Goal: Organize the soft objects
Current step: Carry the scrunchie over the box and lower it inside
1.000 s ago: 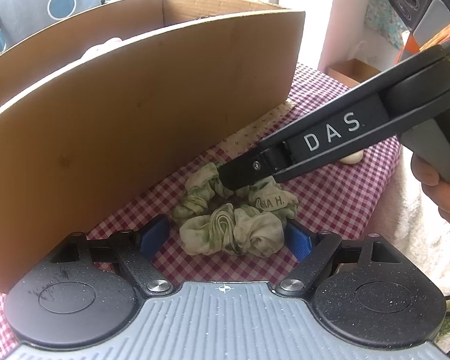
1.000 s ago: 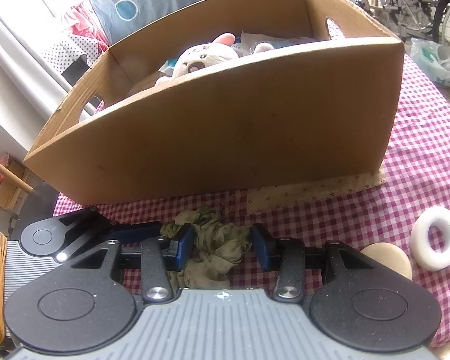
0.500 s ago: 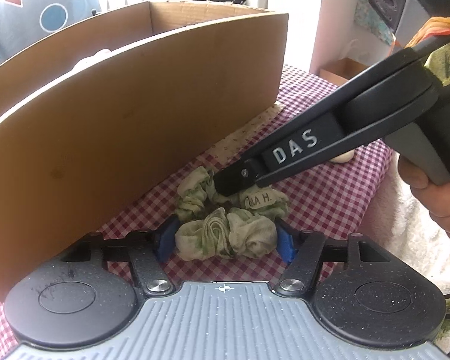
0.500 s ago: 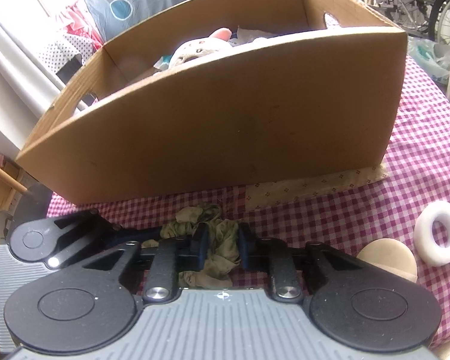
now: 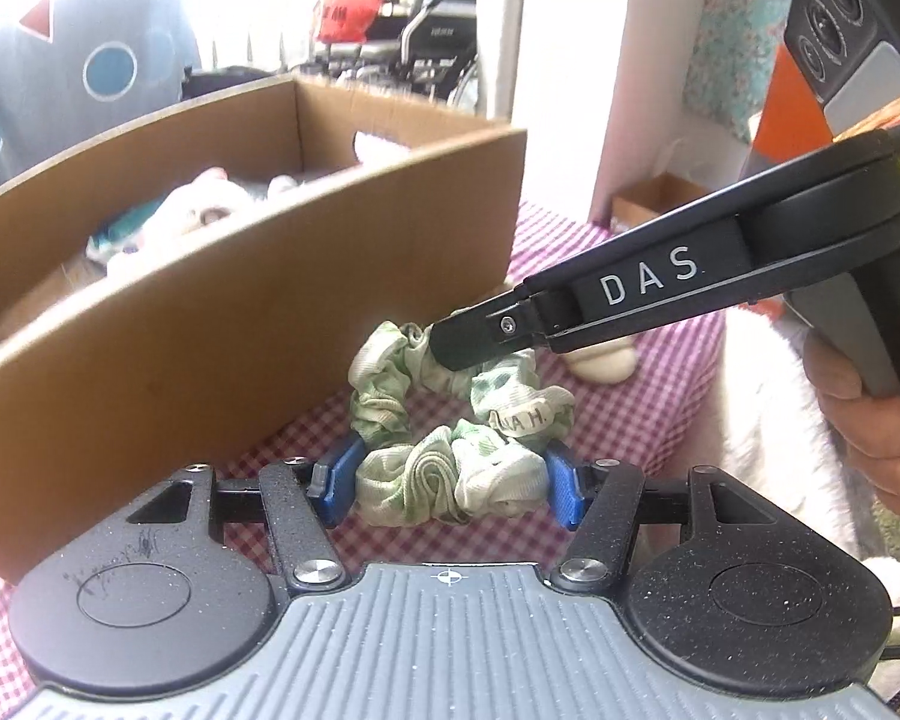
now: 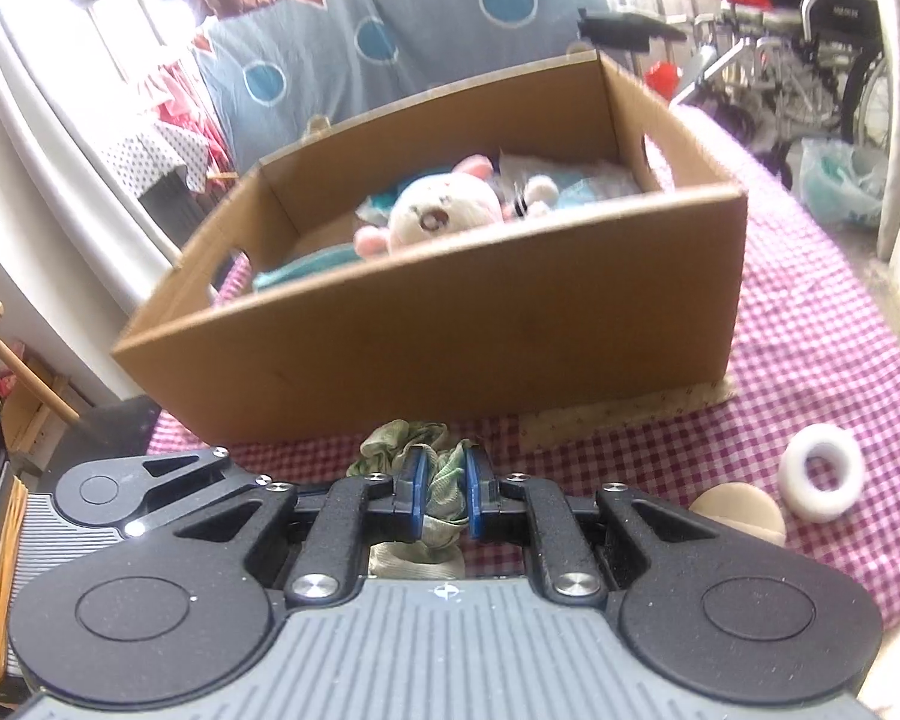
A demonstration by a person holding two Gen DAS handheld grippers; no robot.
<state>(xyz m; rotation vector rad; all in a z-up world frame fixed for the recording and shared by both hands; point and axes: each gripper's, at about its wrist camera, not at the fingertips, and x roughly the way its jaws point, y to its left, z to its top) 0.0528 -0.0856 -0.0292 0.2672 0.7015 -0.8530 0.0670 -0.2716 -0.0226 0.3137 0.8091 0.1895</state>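
Cardboard box wall close ahead

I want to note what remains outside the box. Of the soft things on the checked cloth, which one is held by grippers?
The green-and-white fabric scrunchie: both grippers clamp it. The white foam ring and beige round pad lie untouched.

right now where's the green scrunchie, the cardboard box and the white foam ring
green scrunchie (image 5: 450,480), left wrist view, on its near gathered fold.
cardboard box (image 6: 450,336), right wrist view, on its near outer wall.
white foam ring (image 6: 793,468), right wrist view, on its left rim.
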